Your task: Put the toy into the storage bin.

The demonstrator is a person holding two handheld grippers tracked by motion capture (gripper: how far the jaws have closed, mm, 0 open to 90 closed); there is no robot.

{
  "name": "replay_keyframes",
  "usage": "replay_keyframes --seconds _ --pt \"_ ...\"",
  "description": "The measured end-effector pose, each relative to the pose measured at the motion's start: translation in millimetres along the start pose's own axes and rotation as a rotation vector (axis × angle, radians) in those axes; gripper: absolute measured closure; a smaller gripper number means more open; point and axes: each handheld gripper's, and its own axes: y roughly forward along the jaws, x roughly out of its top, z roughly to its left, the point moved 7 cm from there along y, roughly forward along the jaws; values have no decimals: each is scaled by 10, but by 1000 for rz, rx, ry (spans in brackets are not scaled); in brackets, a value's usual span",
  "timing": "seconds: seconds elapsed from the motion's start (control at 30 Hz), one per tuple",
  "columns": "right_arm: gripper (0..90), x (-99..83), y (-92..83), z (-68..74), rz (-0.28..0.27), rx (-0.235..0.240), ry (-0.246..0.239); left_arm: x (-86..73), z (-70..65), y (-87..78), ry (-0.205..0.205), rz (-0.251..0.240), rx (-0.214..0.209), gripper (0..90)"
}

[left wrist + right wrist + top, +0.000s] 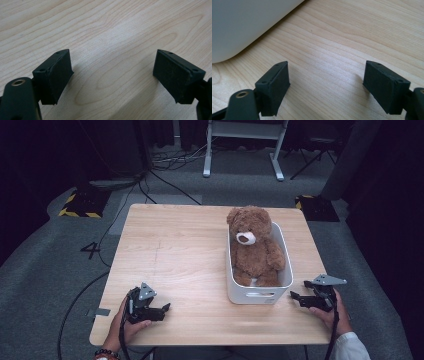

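My right gripper (296, 296), jaws wide (left gripper (165, 308) too), sits nearest the white plastic bin (257, 295) holding the brown plush teddy bear (254, 247), by the table's (175, 255) near right corner.

Grey carpet floor (45, 270), black cables (165, 185), white desk frame (245, 140), dark curtains (390, 195), yellow-black floor plates (80, 202)

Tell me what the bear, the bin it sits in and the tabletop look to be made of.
Teddy bear: brown plush fabric, judging by its fuzzy, matte pile; the muzzle is white.
Bin: probably white moulded plastic, smooth, with rounded corners and a cut-out handle slot.
Tabletop: light wood or a wood-look laminate; the gripper views show clear grain lines and a faint sheen, but not which of the two.
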Motion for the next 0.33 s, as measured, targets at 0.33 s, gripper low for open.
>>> replay_keyframes --seconds 0.33 --pt "208 -8 -8 4 1 -1 1 0 0 0 0 0 0 157"
